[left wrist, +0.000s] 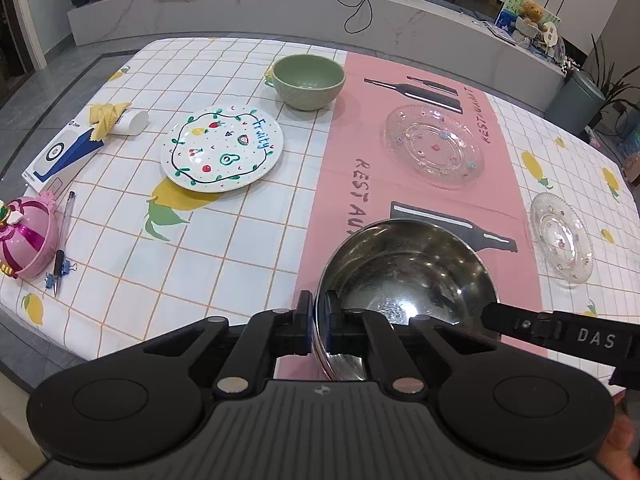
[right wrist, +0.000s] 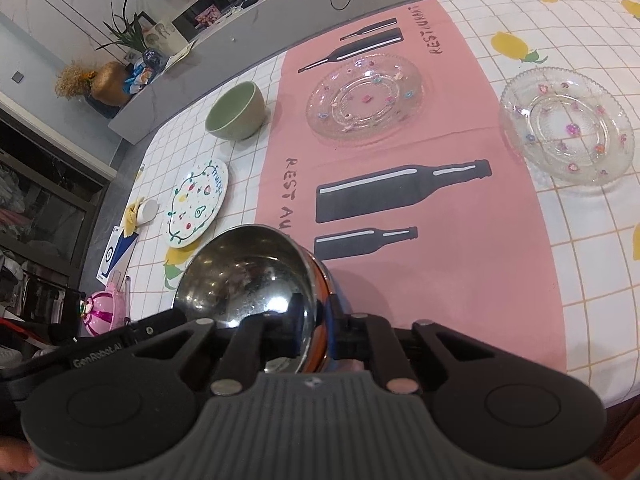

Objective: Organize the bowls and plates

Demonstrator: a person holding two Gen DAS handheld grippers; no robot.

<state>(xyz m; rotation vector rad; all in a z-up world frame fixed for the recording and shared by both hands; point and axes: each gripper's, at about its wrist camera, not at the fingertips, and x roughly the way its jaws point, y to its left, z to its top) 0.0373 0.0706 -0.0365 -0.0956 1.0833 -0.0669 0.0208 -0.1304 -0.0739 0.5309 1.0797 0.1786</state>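
Note:
A steel bowl [left wrist: 408, 264] [right wrist: 240, 272] sits at the near edge of the pink runner. My left gripper [left wrist: 319, 322] is shut on its left rim, one pad inside and one outside. My right gripper [right wrist: 316, 320] is shut on the opposite rim, and one of its fingers [left wrist: 496, 314] shows in the left wrist view. Farther back are a green bowl [left wrist: 308, 80] [right wrist: 236, 112] and a white fruit-pattern plate [left wrist: 222, 148] [right wrist: 196, 204]. A large glass plate [left wrist: 434, 146] [right wrist: 364, 96] lies on the runner. A smaller glass plate [left wrist: 560, 236] [right wrist: 566, 126] lies to its right.
On the table's left side lie a pink toy [left wrist: 24, 236], a pen [left wrist: 64, 232], a blue and white box [left wrist: 60, 156] and a white cup [left wrist: 132, 122] with a yellow cloth. A grey counter with clutter runs behind the table.

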